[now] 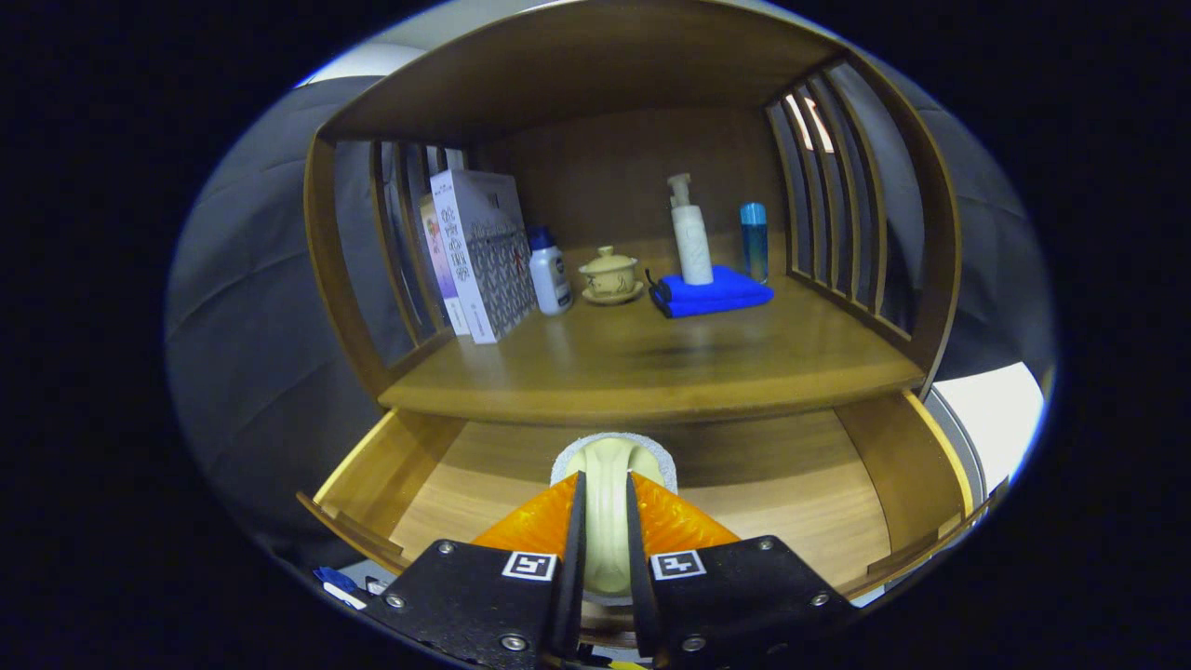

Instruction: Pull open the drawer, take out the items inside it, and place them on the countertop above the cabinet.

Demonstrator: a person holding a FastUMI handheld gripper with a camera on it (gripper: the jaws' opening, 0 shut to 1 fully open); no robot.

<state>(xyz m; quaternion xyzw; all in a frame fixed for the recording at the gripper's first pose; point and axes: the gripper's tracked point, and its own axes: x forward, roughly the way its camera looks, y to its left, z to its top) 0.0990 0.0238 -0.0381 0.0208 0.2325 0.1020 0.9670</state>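
The wooden drawer (819,521) stands pulled open below the countertop (651,368) of the cabinet. My gripper (607,484) hangs over the open drawer, shut on a cream-coloured object with a grey speckled rim (609,461), which both fingers press from the sides. The held object sits just under the countertop's front edge. The drawer floor around the fingers shows bare wood.
On the countertop stand books (479,256), a white bottle with a blue cap (549,272), a lidded tea cup on a saucer (610,275), a folded blue cloth (712,293) with a pump bottle (690,237) on it, and a blue bottle (754,240). Slatted side walls flank the shelf.
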